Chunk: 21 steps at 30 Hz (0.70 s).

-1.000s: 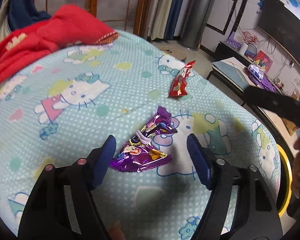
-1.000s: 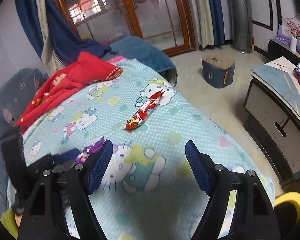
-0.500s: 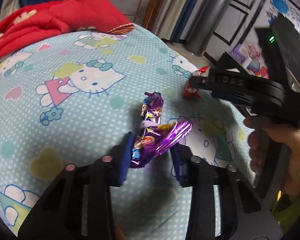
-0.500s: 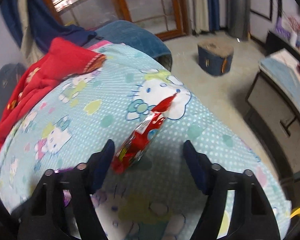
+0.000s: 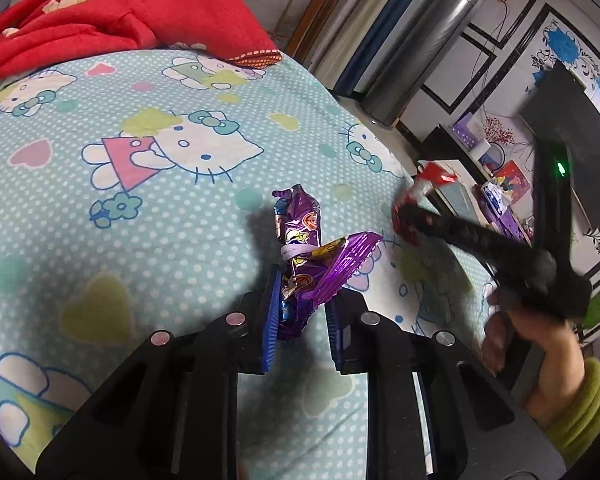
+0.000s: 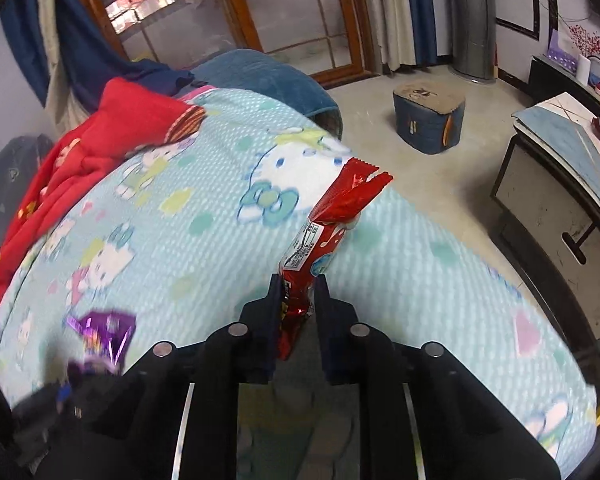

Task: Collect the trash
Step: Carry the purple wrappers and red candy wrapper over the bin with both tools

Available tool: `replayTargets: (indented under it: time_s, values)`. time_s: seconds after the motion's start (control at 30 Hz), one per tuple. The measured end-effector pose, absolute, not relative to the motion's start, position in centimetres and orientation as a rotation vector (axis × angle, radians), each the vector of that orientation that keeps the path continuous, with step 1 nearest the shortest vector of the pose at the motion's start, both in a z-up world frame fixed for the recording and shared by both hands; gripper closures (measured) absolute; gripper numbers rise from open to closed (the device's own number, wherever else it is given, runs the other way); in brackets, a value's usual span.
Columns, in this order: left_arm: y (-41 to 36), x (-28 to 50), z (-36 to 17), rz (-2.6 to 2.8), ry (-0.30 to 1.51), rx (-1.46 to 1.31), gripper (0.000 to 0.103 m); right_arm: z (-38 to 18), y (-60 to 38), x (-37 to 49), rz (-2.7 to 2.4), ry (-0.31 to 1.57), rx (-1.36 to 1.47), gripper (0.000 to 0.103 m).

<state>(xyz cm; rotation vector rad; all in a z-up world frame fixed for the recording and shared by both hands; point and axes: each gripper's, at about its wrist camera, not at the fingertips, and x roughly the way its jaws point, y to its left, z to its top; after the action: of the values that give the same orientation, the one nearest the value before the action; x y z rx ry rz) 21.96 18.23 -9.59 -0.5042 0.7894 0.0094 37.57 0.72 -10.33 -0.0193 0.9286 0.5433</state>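
A crumpled purple foil wrapper [image 5: 306, 254] lies on the cartoon-print bed sheet [image 5: 140, 184]. My left gripper [image 5: 300, 312] is closing its jaws on the wrapper's near end, and the blue pads press on the foil. A red snack wrapper [image 6: 320, 236] sticks up between the closing jaws of my right gripper [image 6: 298, 300], pinched at its lower end. The left wrist view shows the right gripper [image 5: 410, 216] at the right with the red wrapper [image 5: 428, 178], held by a hand in a green sleeve. The purple wrapper [image 6: 100, 332] shows blurred at the lower left of the right wrist view.
A red blanket [image 5: 100, 20] is bunched at the far end of the bed. Beyond the bed's right edge are a low cabinet [image 6: 560, 184], a blue stool [image 6: 428, 120] on the concrete floor, a silver column [image 5: 420, 44] and glass doors [image 6: 220, 8].
Both grippers went from wide open to closed on their wrappers. The right gripper came down onto the red wrapper; the left moved in on the purple one, which crumpled upward.
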Motion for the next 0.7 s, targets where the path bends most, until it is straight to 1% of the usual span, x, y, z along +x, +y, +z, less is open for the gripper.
replayTargets:
  time_s: [0.37,0.7]
  values:
    - [14.0,19.5,-8.5,-0.079,0.786,-0.451,0.089,-9.8,-4.4,29.0,0.644,0.915,-0.021,0.089]
    - [9.4,17.2,-6.7,-0.146,0.742,-0.348,0.089,-8.4,-11.7,24.5,0.597,0.882,0.030,0.089]
